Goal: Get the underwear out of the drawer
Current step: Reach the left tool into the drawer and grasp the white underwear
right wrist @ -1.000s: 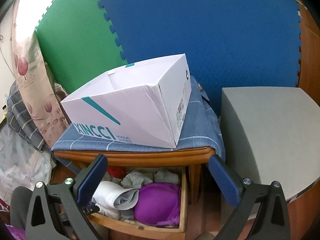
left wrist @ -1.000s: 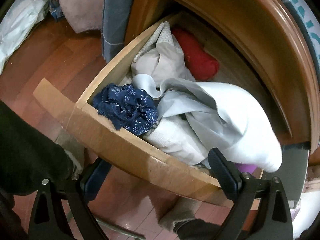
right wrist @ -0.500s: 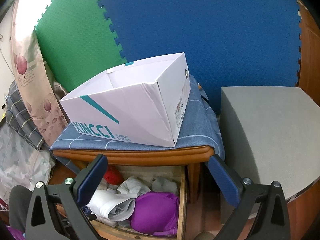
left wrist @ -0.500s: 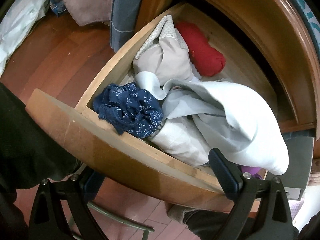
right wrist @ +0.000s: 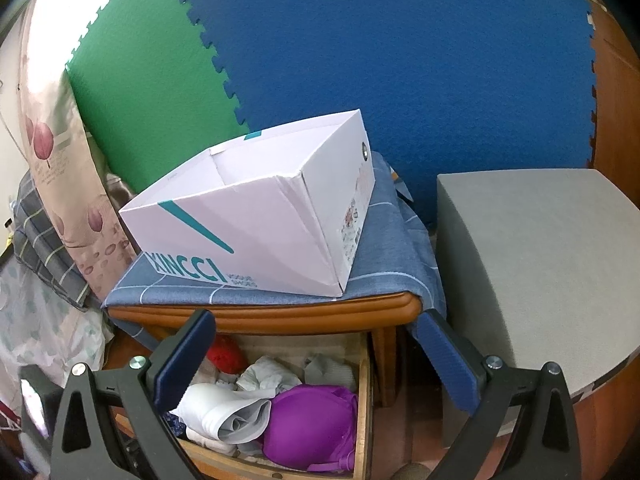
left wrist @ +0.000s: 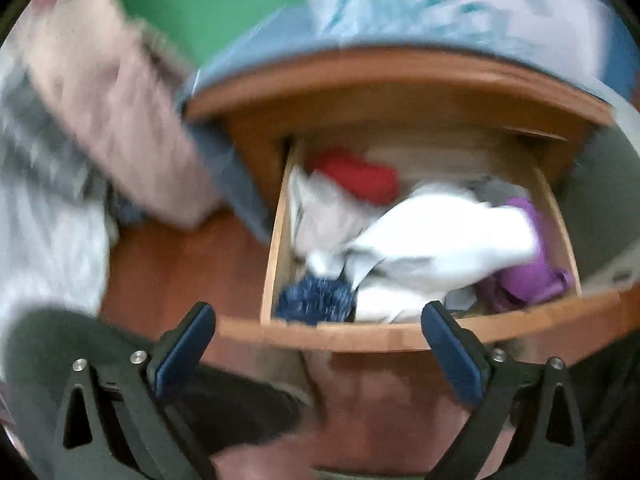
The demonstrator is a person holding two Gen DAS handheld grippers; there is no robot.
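Because the drawer [left wrist: 400, 336] is pulled out, the clothes [left wrist: 436, 240] sit just past the left tongs [left wrist: 316, 344], which have just spread wide with nothing between them, while the right tongs [right wrist: 316, 352] wait wide apart and empty too.

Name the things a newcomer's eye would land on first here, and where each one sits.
The open drawer under the wooden nightstand, stuffed with clothes: a bright purple bra at its right, a red piece at the back left, a white folded garment in the middle. On top, a white shoebox rests on a blue cloth, against green and blue foam mats.
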